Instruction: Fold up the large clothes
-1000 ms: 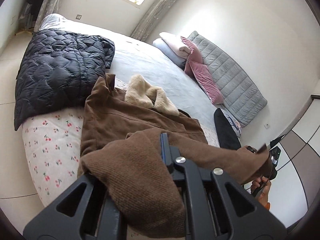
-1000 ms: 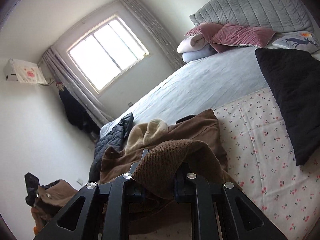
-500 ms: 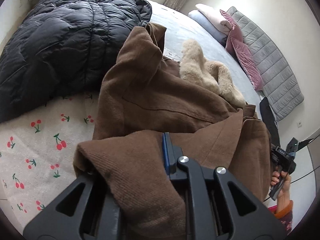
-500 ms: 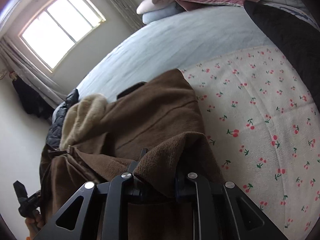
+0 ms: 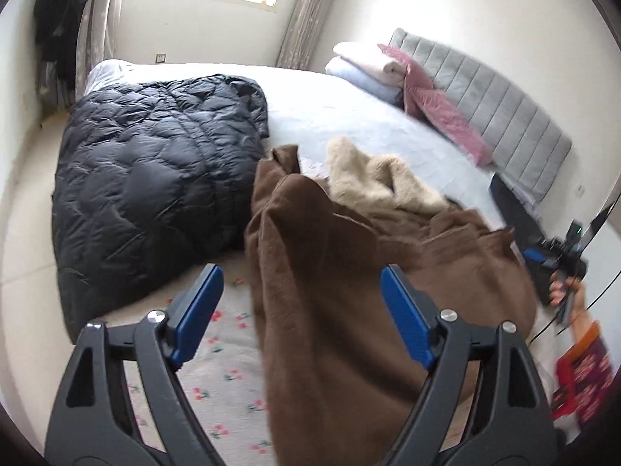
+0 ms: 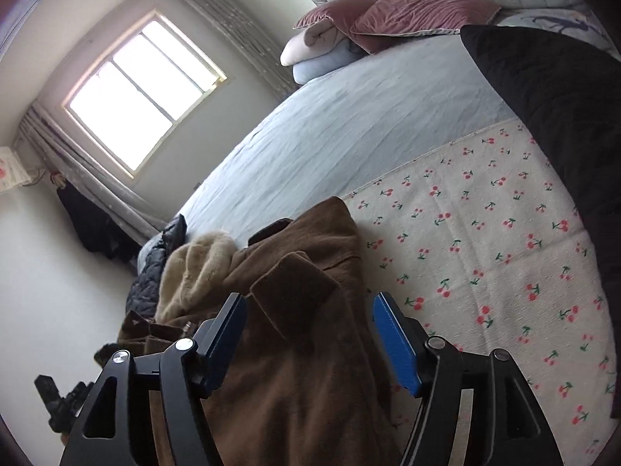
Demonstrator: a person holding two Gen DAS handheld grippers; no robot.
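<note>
left wrist: left tongs wide, jaws just opened; brown coat lies between the blue pads, unpinched, on the cherry-print blanket, beside a black puffer jacket. right wrist: right tongs wide too, just opened; the coat's cuff lies loose between them on the bed.

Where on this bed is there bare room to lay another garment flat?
Free: the grey sheet between the brown coat and the pillows, and the cherry-print cover between coat and black garment. Crowded: the near corner, where the black puffer jacket lies beside the coat.
</note>
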